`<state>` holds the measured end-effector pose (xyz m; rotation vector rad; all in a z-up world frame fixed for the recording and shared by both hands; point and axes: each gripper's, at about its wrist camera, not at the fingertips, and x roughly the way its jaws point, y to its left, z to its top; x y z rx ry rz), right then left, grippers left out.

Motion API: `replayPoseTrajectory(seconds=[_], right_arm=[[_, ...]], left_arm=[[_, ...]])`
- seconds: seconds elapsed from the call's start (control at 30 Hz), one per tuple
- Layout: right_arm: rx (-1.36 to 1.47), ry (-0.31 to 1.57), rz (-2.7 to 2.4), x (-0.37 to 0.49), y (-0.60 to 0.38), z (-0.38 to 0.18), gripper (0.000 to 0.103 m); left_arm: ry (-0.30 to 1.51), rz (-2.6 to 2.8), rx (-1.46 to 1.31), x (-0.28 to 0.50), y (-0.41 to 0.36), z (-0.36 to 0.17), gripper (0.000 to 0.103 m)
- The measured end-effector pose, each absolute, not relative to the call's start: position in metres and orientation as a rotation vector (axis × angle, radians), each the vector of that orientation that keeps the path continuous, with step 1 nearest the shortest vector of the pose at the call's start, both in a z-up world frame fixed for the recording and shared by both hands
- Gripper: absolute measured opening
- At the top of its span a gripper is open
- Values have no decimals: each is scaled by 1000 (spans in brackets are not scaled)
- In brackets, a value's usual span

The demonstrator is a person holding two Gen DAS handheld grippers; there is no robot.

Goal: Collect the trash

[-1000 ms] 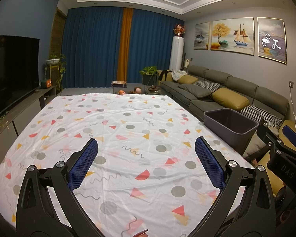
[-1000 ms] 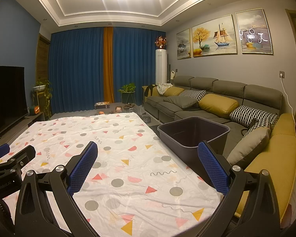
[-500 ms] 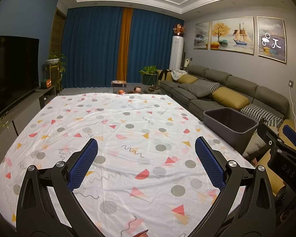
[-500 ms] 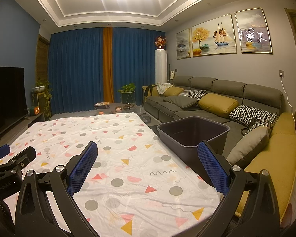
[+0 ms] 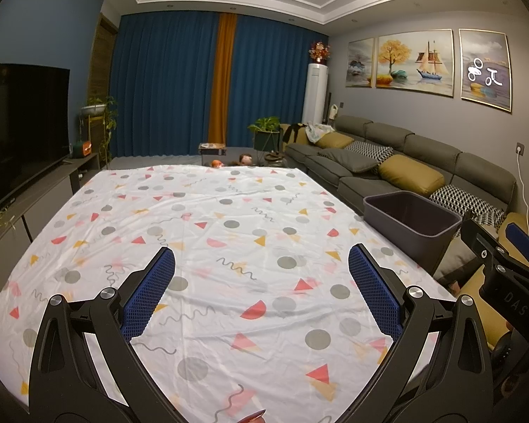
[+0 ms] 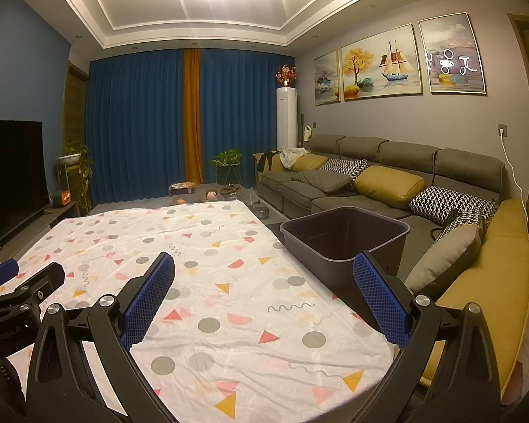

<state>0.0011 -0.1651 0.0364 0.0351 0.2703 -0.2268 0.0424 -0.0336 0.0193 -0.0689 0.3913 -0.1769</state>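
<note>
A dark grey bin (image 5: 411,220) stands at the table's right edge; it also shows in the right wrist view (image 6: 345,238), and what I see of its inside is empty. The table is covered by a white patterned cloth (image 5: 229,246), also seen in the right wrist view (image 6: 208,282). No trash shows on the cloth. My left gripper (image 5: 261,289) is open and empty above the near part of the cloth. My right gripper (image 6: 262,292) is open and empty, with its right finger (image 6: 381,303) in front of the bin.
A grey sofa (image 6: 388,183) with yellow and patterned cushions runs along the right side, close behind the bin. A TV (image 5: 21,123) on a low cabinet stands at the left. Plants and small items sit on the floor by the blue curtains (image 5: 172,84).
</note>
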Motion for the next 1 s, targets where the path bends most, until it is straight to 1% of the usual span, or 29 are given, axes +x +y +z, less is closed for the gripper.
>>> replayPoseTrajectory(seconds=[1.0], right_arm=[[36,268,-227,0,-166,36,97]], left_arm=[[392,-179,-67,41,-35,18,97]])
